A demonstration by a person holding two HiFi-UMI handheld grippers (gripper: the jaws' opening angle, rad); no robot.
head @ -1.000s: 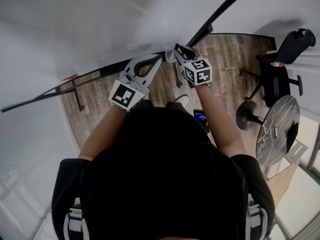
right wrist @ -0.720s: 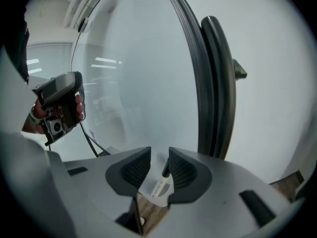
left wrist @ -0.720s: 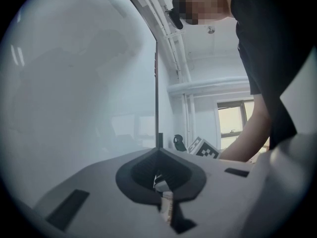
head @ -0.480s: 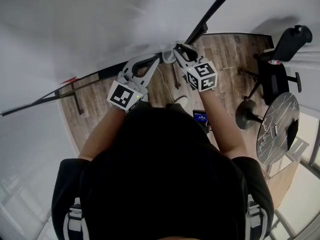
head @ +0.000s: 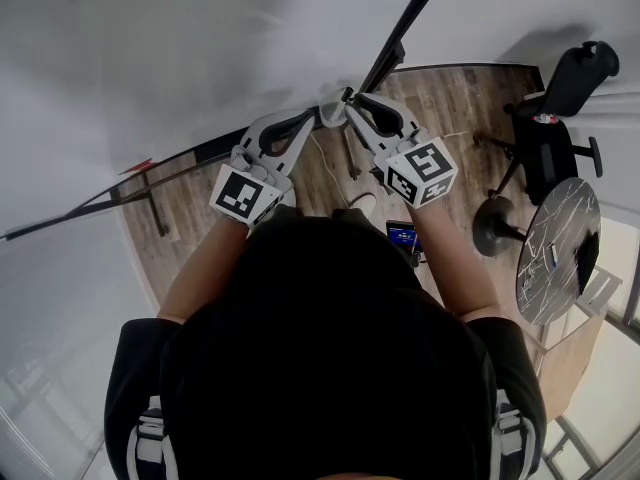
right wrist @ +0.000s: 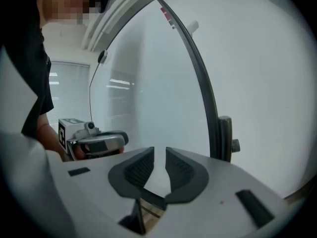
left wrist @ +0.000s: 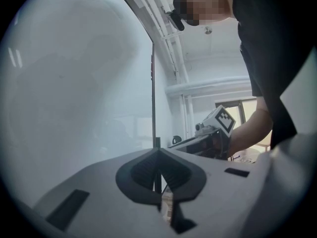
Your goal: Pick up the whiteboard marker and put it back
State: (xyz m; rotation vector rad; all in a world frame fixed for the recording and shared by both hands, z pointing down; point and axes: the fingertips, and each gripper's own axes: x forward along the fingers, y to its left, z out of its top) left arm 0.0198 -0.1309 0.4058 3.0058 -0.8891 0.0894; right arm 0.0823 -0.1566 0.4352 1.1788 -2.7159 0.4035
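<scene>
Whiteboard marker: I can't pick it out for certain anywhere, and neither tool has it. There's a small red object (head: pixel 140 165) far off to the left on the ledge (head: pixel 100 196) under the whiteboard (head: pixel 200 48). It might be the marker, but it's too small to tell.

Both tools are up close to the board now, tips nearly side by side beside the black frame bar (head: pixel 400 38). The left gripper (head: pixel 322 118) has its jaws pressed together, with nothing showing between the pads. The right gripper (head: pixel 352 103) has its jaws a little apart. They've just been closing from wider, and there's only blank board in the gap.

So, as I read it, no marker is in hand. Either the pick-up hasn't started or the marker is already back in place, and I can't say which from here.

If it's the pick-up, the next move means finding the marker first. Then spread jaws go down square across its barrel, one pad on each side, before closing. A round, slim barrel will roll away from a skewed pinch.
</scene>
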